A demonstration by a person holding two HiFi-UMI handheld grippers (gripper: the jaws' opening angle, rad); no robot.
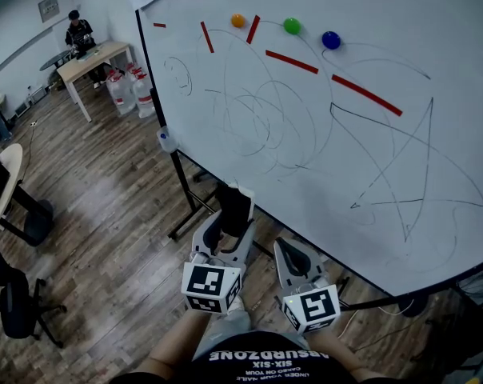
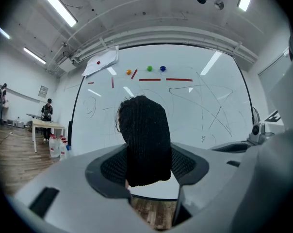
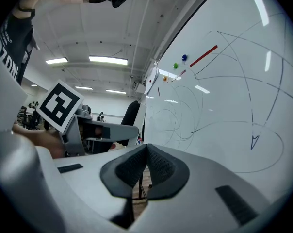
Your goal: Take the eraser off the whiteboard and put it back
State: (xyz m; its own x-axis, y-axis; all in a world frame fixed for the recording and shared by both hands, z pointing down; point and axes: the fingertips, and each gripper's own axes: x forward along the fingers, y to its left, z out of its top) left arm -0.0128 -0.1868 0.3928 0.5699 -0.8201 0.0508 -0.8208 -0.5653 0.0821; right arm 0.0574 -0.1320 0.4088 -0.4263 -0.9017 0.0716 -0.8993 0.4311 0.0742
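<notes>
The black eraser [image 1: 235, 208] stands upright between the jaws of my left gripper [image 1: 229, 230], which is shut on it just in front of the lower left part of the whiteboard [image 1: 345, 150]. In the left gripper view the eraser [image 2: 145, 140] fills the gap between the pads and hides part of the whiteboard [image 2: 200, 115], off the board's surface. My right gripper [image 1: 289, 253] is beside the left one, shut with nothing in it [image 3: 146, 152]. The right gripper view shows the eraser [image 3: 129, 113] to the left of the scribbled whiteboard [image 3: 224, 96].
Orange [image 1: 237, 21], green [image 1: 292, 26] and blue [image 1: 331, 40] magnets and red strips sit high on the board. The board's black stand leg [image 1: 185, 198] runs to the wooden floor. A table with a person [image 1: 93, 58], water bottles [image 1: 129, 90] and an office chair [image 1: 17, 302] are at the left.
</notes>
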